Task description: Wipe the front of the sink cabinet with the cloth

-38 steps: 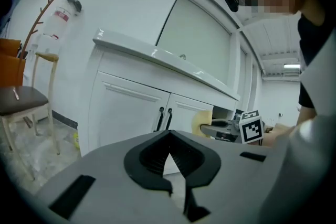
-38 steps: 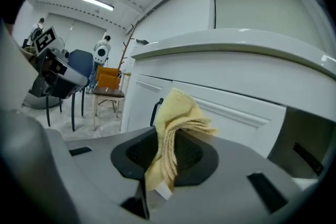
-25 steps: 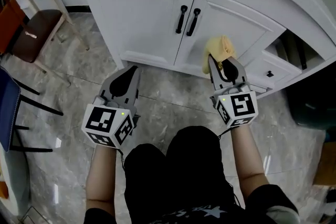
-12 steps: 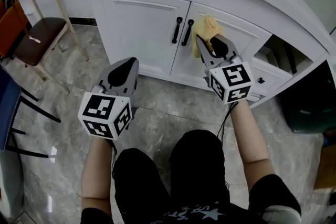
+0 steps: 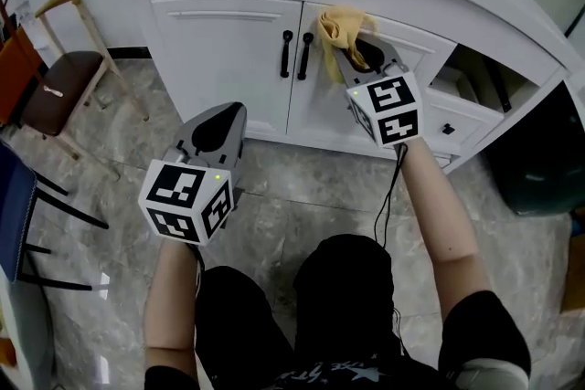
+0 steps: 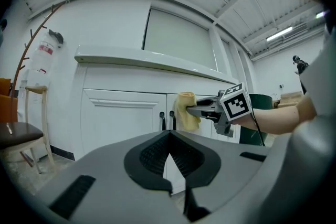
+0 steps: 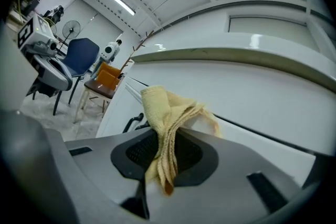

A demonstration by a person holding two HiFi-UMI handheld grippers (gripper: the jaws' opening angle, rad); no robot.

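The white sink cabinet (image 5: 228,50) has two doors with black handles (image 5: 295,55). A yellow cloth (image 5: 340,26) is pressed against the top of the right door, just right of the handles. My right gripper (image 5: 355,50) is shut on the cloth (image 7: 167,123), which bunches out past its jaws. The left gripper view shows the cloth (image 6: 186,110) against the door from the side. My left gripper (image 5: 219,119) hangs low before the left door, away from the cabinet, its jaws closed with nothing between them (image 6: 169,152).
A wooden chair with a brown seat (image 5: 57,73) stands left of the cabinet. A blue chair (image 5: 14,196) is at the left edge. An open shelf bay (image 5: 475,82) and a small drawer (image 5: 448,131) lie right of the doors. A dark green bin (image 5: 548,160) stands at right.
My right gripper has carried the cloth up and to the left across the right door, from near its lower right to its top by the handles. The left gripper has barely moved.
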